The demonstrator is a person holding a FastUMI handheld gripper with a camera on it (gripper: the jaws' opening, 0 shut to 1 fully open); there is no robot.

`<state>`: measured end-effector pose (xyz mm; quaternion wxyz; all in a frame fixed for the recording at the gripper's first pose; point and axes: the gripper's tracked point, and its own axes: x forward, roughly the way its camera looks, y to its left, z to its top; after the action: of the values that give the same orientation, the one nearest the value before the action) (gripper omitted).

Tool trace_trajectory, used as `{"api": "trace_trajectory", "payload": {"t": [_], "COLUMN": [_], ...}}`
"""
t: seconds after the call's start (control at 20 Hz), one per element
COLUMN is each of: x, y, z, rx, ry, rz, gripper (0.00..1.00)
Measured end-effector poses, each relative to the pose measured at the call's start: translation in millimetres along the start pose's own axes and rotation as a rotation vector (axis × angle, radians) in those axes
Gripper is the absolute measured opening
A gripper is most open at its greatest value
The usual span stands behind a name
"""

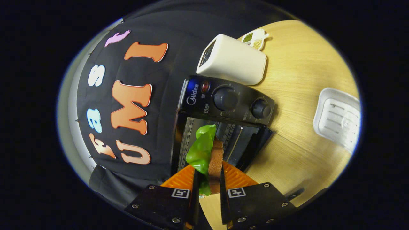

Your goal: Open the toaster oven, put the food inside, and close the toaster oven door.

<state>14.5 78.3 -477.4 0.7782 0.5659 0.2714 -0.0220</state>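
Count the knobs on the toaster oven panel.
2. One knob sits mid-panel beside the red light; the other knob is at the panel's end nearest the white tray. None looks hidden.

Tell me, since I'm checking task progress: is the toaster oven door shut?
No: the toaster oven door hangs open, and the gripper holds the food at its mouth.

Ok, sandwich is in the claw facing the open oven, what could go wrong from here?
The claw pinches the sandwich edge-on, and the lettuce hangs loose, so it may peel off or catch on the rack. The view is rolled sideways, so the sandwich could clip the door going in.
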Motion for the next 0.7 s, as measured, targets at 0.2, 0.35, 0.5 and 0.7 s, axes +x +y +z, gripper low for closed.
{"api": "trace_trajectory", "payload": {"t": [0.2, 0.35, 0.5, 0.7], "x": [33, 48, 58, 59], "y": [-1, -6, -6, -10], "z": [-3, -17, -21, -29], "rx": [0.060, 0.087, 0.096, 0.074], "ry": [-0.082, -0.078, -0.081, -0.063], "rz": [-0.051, -0.115, -0.148, -0.187], "gripper": [0.29, 0.37, 0.44, 0.77]}}
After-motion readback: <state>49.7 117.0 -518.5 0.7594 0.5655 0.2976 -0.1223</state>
